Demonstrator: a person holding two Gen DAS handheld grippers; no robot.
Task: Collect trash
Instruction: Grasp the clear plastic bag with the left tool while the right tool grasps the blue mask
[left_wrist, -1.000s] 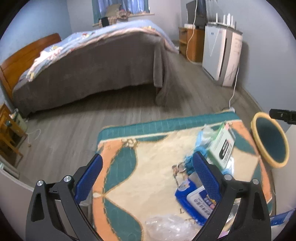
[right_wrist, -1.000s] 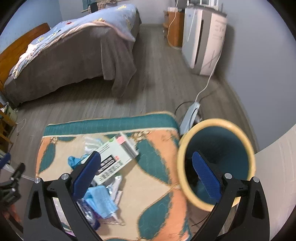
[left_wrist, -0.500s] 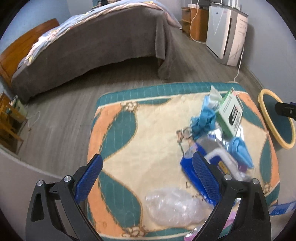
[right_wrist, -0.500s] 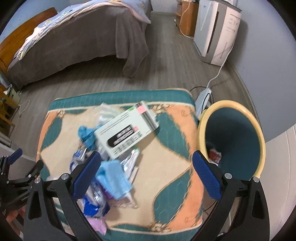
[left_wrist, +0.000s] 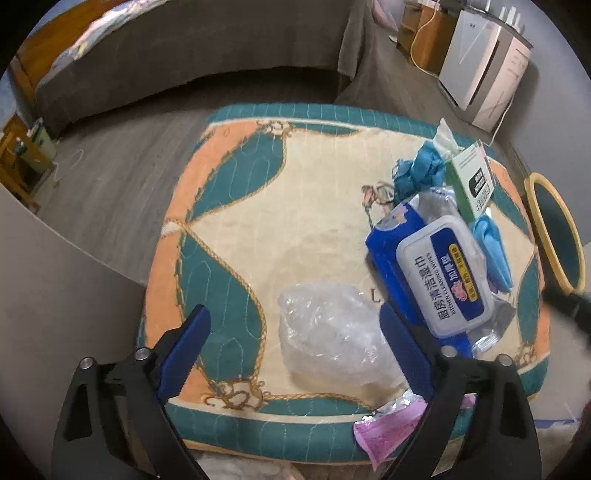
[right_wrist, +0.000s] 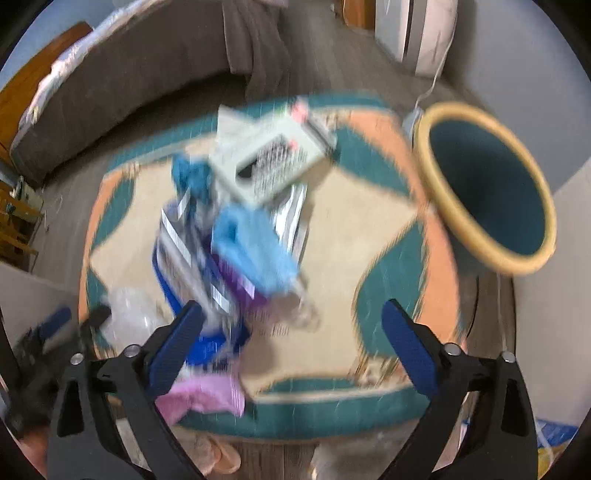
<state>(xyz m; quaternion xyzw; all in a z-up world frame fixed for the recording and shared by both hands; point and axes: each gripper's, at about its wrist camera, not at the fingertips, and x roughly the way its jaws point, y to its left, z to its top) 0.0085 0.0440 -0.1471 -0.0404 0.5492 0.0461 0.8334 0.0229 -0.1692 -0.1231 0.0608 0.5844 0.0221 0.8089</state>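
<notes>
Lengthwise, wipes pack (left_wrist: 439, 273) pointing toward the far-right bin (left_wrist: 554, 232).

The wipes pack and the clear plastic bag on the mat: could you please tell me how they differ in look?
The wipes pack is blue and opaque with a white printed lid; the plastic bag is clear and unprinted. The wipes pack keeps a flat, firm shape, while the plastic bag is crumpled. The wipes pack sits within the trash pile; the plastic bag lies beside it, on bare mat. Both rest on the mat, ungripped.
</notes>
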